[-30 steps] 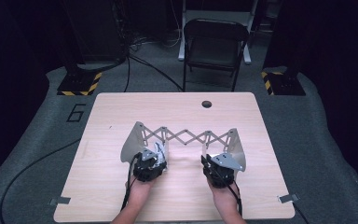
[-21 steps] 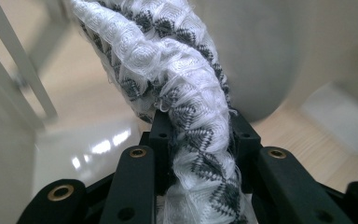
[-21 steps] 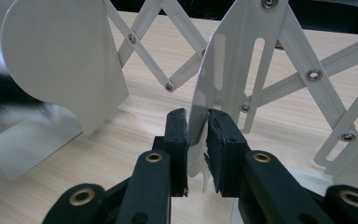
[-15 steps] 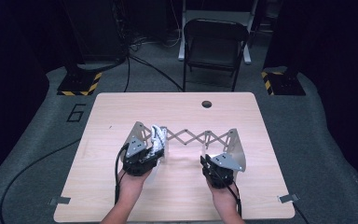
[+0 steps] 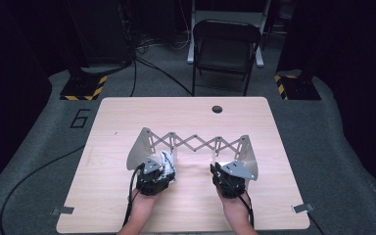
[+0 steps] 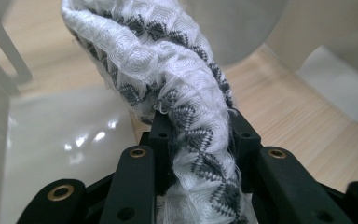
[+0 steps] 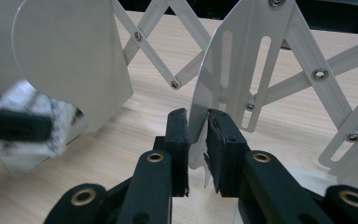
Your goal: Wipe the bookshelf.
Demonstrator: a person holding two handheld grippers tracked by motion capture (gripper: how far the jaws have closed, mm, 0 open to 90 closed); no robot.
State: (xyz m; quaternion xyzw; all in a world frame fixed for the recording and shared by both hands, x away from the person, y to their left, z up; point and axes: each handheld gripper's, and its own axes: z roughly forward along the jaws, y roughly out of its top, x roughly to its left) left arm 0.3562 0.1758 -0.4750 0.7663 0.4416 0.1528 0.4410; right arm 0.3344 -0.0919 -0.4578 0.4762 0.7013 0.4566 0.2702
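gripping a bunched white-and-grey cloth point(image 6: 177, 88), the left gripper point(image 5: 157, 177) hangs just above the table point(image 5: 127, 112) beside the left end plate point(image 5: 139, 149) of a metal scissor rack point(image 5: 196, 143). the right gripper point(image 7: 196, 122) is clamped on the thin edge of the rack's right end plate point(image 7: 242, 70), low over the table.

A lab or recording studio, dark-walled: a lone wooden table point(image 5: 186, 122) with a cable hole point(image 5: 217, 108) stands on grey carpet point(image 5: 338, 147) marked with a number 6 point(image 5: 80, 118), among hazard-striped stand bases point(image 5: 81, 89), floor cables point(image 5: 29, 169) and a folding chair point(image 5: 223, 49).
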